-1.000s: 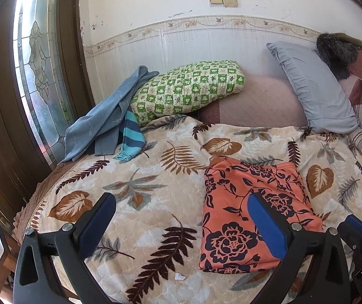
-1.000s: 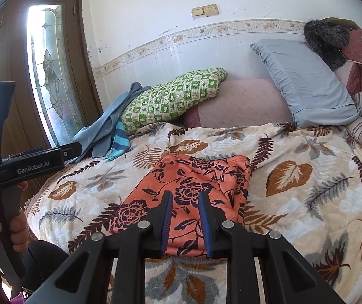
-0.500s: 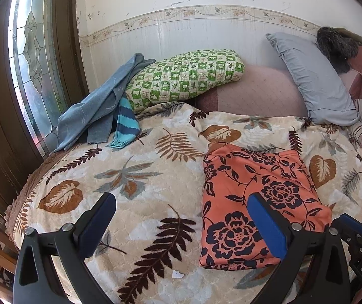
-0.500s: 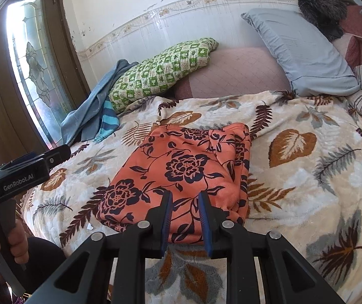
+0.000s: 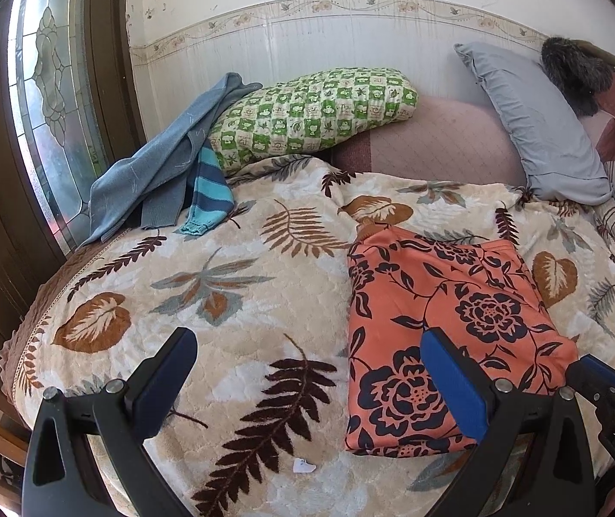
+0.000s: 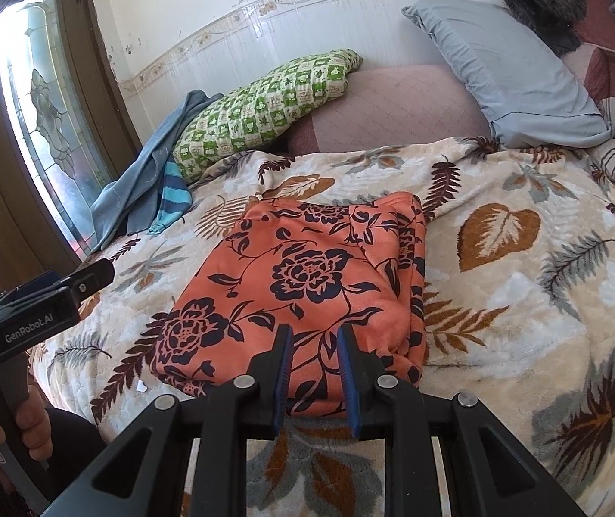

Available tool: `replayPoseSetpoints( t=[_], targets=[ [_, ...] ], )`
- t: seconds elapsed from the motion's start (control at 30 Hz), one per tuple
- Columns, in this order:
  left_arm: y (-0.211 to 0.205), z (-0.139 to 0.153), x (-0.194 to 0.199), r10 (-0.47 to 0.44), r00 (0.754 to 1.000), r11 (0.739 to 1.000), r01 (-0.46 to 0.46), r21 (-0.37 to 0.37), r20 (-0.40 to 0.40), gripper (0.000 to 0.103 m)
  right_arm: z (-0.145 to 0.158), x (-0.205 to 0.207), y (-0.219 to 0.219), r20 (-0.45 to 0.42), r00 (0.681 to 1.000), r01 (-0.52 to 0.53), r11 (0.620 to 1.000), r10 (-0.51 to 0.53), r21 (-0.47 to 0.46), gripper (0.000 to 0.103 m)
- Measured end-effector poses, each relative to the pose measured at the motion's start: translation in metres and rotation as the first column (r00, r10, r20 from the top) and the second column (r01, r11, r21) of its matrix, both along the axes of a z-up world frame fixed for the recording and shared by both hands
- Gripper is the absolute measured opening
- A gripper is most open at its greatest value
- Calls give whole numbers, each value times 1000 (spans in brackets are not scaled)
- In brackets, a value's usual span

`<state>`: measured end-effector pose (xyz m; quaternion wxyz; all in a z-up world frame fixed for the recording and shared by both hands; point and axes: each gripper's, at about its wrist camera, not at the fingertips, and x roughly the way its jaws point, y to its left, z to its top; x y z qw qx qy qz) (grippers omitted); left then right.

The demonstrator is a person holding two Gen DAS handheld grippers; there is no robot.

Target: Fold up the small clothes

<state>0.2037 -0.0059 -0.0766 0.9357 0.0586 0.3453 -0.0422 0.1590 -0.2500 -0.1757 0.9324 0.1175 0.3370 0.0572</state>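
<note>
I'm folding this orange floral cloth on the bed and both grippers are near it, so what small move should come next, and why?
Probably ease the right gripper down onto the near edge of the orange floral cloth. Its jaws stand narrowly apart above that edge, empty, and the left gripper is wide open beside it.

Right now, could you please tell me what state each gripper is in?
Left gripper: open wide, holding nothing, above the leaf-print blanket.
Right gripper: jaws narrowly apart, holding nothing, over the near edge of the orange floral garment.
</note>
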Motion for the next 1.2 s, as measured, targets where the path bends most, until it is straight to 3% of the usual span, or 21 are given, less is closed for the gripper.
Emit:
replayPoseSetpoints(
  t=[1.2],
  targets=[
    [-3, -9, 0, -34, 999, 999, 34, -9, -29, 103, -2, 3, 0, -6, 1000, 8, 1000, -8, 8, 24]
  ],
)
